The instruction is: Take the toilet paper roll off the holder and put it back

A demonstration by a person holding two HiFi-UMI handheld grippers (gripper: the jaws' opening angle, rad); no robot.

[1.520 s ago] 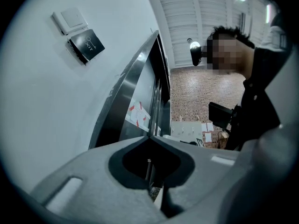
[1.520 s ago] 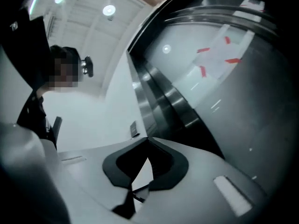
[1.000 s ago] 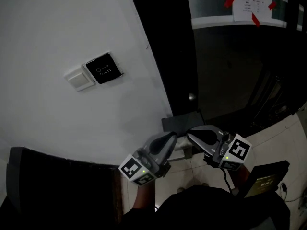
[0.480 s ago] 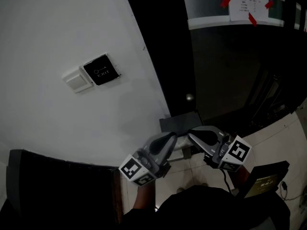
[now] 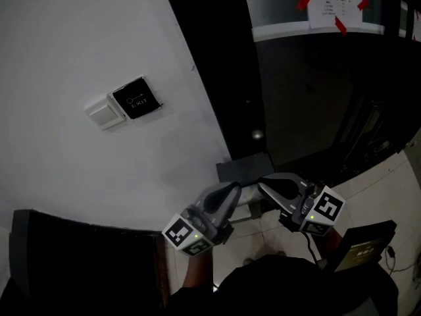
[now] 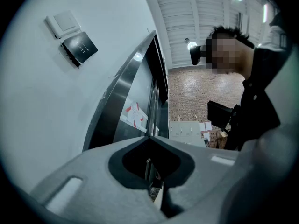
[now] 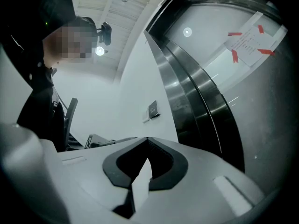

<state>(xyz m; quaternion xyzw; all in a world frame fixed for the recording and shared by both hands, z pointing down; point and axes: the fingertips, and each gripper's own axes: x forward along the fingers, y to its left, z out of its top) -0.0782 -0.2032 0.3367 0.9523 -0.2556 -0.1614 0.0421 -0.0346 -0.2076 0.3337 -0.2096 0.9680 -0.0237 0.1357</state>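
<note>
No toilet paper roll or holder shows in any view. In the head view both grippers are held close to the person's body, low in the middle, and point up at the wall. My left gripper (image 5: 235, 189) is shut with nothing in it; its tips meet in the left gripper view (image 6: 150, 137). My right gripper (image 5: 262, 185) is shut and empty too, with its jaws closed together in the right gripper view (image 7: 148, 138). The two sets of tips lie near each other, a small gap apart.
A white wall carries a black exit button plate (image 5: 137, 97) beside a white switch (image 5: 105, 112). To the right stands a dark metal-framed door (image 5: 289, 97) with a paper notice (image 5: 332, 5) taped in red. A dark box (image 5: 365, 242) sits on the tiled floor.
Both grippers stay where they were, shut. The exit plate and the door notice drift slightly left in the head view as the camera turns.
</note>
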